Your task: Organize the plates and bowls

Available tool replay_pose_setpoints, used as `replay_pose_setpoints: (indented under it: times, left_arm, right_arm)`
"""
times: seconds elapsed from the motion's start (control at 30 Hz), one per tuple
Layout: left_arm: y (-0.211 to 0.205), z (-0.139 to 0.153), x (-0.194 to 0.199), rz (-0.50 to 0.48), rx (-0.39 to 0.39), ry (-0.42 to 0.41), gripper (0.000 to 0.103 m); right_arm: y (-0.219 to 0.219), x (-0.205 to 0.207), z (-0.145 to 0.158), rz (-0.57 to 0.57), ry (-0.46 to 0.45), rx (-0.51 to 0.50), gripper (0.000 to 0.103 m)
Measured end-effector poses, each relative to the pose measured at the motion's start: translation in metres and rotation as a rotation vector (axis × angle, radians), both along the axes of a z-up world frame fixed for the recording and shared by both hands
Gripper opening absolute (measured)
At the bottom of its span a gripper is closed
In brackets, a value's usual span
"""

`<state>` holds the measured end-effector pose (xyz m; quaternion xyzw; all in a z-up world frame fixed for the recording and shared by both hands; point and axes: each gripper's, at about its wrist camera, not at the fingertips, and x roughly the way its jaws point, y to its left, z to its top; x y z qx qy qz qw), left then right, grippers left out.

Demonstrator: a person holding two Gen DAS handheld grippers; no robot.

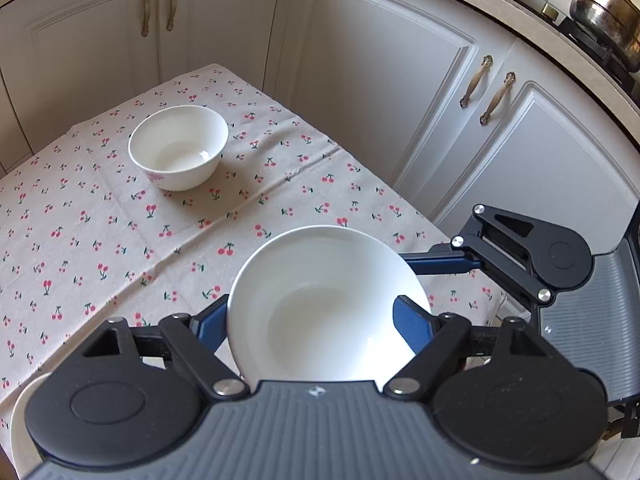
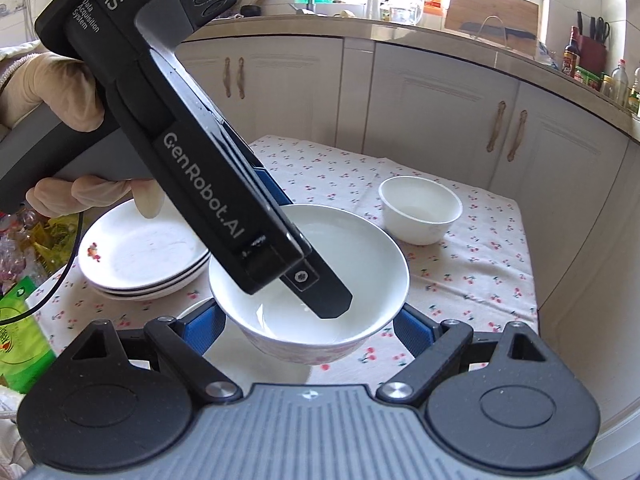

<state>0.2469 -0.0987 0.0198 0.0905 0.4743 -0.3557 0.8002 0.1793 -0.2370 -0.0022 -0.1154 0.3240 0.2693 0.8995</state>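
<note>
Where the right gripper [image 2: 310,328] fills the bottom of its own view, its blue fingers are seen spread wide on either side of a white bowl [image 2: 360,264] with a faint pink pattern on its outer wall; whether the pads press the wall cannot be told. A white shape is glimpsed directly beneath this bowl, but it cannot be identified. The left gripper [image 1: 312,312] is tilted steeply down over the same bowl, its fingers also set wide: one finger is placed inside the bowl and the other outside the rim, so the wall is straddled rather than pinched. On the left gripper's black body, "GenRobot.AI" is printed in pale letters, and higher up "DAS" with "Data Acquisition System" in small type. Its handle is held by a hand [image 2: 52,88] in a pale glove. Just left of the bowl, a stack of white plates [image 2: 136,256] is set on the cherry-print tablecloth [image 1: 120,240], the top plate marked with a small red motif at its rim. A green packet [image 2: 20,340] is seen at the table's left edge, its writing too distorted to read. Farther back, a second, smaller white bowl [image 1: 178,148] stands upright and alone, well apart from the first. Beyond the table, cream cabinets [image 1: 380,80] with bronze handles are visible, a steel pot [image 1: 604,8] on the stove, and a wooden cutting board [image 2: 492,8] on the counter; the bottle labels there are too small to read.
</note>
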Motion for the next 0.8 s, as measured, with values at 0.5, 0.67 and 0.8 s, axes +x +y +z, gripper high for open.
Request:
replay_pose_setpoints:
  times: [0.5, 0.67, 0.8]
  left_arm:
    - [0.022, -0.02, -0.024, 0.017, -0.011, 0.027, 0.084]
    - [0.024, -0.025, -0.025, 0.019, -0.014, 0.04, 0.084]
    - [0.025, -0.03, -0.025, 0.019, -0.007, 0.043, 0.084]
  right_arm:
    - [0.02, -0.021, -0.015, 0.035, 0.047, -0.012, 0.093]
    - [0.023, -0.023, -0.021, 0.034, 0.06, -0.016, 0.093]
    - [0.024, -0.025, -0.024, 0.035, 0.065, -0.018, 0.093]
